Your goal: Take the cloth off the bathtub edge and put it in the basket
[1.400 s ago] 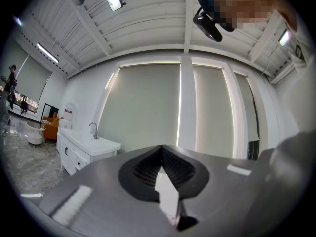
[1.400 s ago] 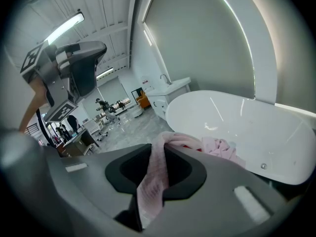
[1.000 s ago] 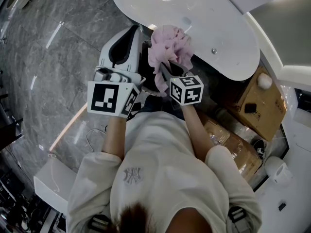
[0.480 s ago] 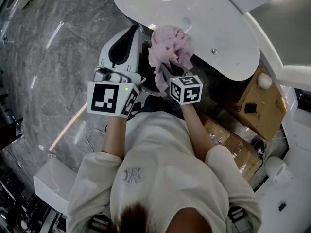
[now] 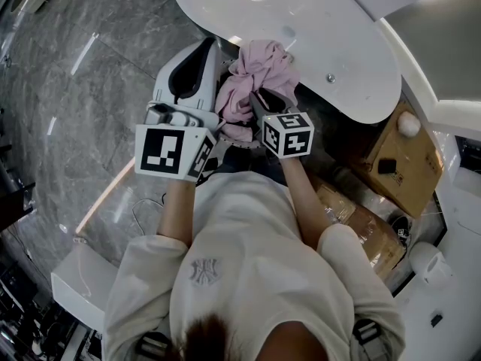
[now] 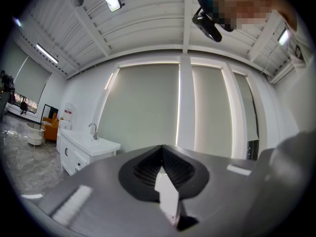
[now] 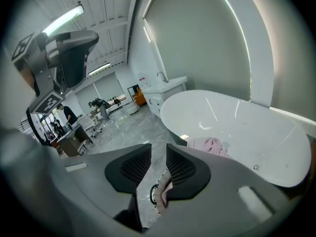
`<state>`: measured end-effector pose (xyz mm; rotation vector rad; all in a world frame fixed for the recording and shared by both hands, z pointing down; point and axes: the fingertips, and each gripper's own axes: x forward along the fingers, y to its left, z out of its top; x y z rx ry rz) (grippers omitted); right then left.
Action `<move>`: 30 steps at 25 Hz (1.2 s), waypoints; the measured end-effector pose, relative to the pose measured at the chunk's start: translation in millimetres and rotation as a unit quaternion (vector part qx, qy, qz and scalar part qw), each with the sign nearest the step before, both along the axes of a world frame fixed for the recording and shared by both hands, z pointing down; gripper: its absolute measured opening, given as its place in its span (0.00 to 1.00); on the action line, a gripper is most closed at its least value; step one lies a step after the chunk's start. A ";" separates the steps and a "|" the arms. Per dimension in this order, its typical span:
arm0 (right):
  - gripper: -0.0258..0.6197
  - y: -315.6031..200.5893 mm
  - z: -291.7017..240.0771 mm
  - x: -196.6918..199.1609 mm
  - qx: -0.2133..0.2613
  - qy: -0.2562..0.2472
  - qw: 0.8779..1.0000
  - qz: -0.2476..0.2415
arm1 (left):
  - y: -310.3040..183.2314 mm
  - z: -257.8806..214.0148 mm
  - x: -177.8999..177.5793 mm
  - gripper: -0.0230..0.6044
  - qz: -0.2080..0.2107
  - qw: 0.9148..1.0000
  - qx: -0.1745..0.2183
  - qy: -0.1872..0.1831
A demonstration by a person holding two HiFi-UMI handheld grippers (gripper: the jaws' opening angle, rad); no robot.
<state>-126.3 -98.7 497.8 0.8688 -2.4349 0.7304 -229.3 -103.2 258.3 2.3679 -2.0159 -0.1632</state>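
Note:
The pink cloth [image 5: 259, 66] lies bunched on the rim of the white bathtub [image 5: 316, 28], and one end trails down to the left of my right gripper [image 5: 261, 102]. In the right gripper view the cloth [image 7: 210, 144] sits on the tub rim just past the right gripper [image 7: 158, 149]. Its pads stand a narrow slit apart, with a pink fold caught low between them. My left gripper [image 5: 204, 51] is held level to the left of the cloth, away from it. In its own view the left gripper [image 6: 162, 149] has its pads pressed together, empty. I cannot make out a basket.
Cardboard boxes [image 5: 398, 153] and a white roll [image 5: 425, 262] crowd the floor to the right of the tub. Grey marble floor [image 5: 83, 89] spreads to the left, with a white block [image 5: 79, 280] at the lower left. A white vanity with a tap [image 6: 89, 142] stands far off.
The cloth has slumped from a tight bunch above the right gripper into a looser shape trailing down and left. The right gripper has edged slightly toward the tub. The left gripper has not moved.

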 end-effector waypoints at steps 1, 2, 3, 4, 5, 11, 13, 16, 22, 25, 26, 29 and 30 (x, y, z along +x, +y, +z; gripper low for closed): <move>0.15 0.3 -1.0 0.2 0.000 -0.002 1.000 0.001 | 0.6 -0.3 0.5 0.11 0.000 1.000 0.000 0.000; 0.15 0.9 -2.0 0.3 0.001 -0.004 1.000 0.001 | 1.1 -0.4 0.7 0.11 0.000 1.000 0.000 0.000; 0.15 1.4 -2.9 0.5 0.003 -0.005 1.000 0.002 | 1.6 -0.4 0.5 0.11 0.000 1.000 0.001 0.000; 0.15 1.9 -3.5 0.5 0.004 -0.006 1.000 0.002 | 2.0 -0.4 0.3 0.11 0.000 1.000 0.001 0.000; 0.15 2.4 -3.7 0.6 0.005 -0.006 1.000 0.001 | 2.6 -0.2 0.1 0.11 0.000 1.000 0.001 0.000; 0.15 4.6 -6.0 5.2 0.010 -0.004 1.000 0.007 | 7.1 -1.3 3.7 0.11 0.001 1.000 0.001 0.000; 0.15 5.9 -6.9 6.6 0.012 -0.003 1.000 0.008 | 8.8 -1.8 4.8 0.11 0.001 1.000 0.002 0.000; 0.15 7.7 -8.3 8.4 0.012 -0.003 1.000 0.009 | 10.6 -2.5 6.2 0.11 0.002 1.000 0.003 0.001; 0.15 7.9 -14.2 13.1 0.018 -0.010 1.000 0.012 | 12.0 -4.1 9.3 0.11 0.004 1.000 0.005 0.001; 0.11 6.9 -20.2 15.9 0.028 -0.011 0.999 0.019 | 13.7 -3.9 11.1 0.11 0.006 1.000 0.005 0.001; 0.10 6.5 -21.7 17.1 0.031 -0.010 0.999 0.021 | 14.1 -3.2 11.8 0.11 0.007 1.000 0.004 0.002; 0.07 4.2 -26.2 18.9 0.039 -0.012 0.999 0.025 | 13.9 -2.6 13.3 0.11 0.009 1.000 0.004 0.002; 0.07 3.4 -27.9 19.3 0.041 -0.012 0.999 0.027 | 13.7 -3.0 13.5 0.11 0.009 1.000 0.004 0.002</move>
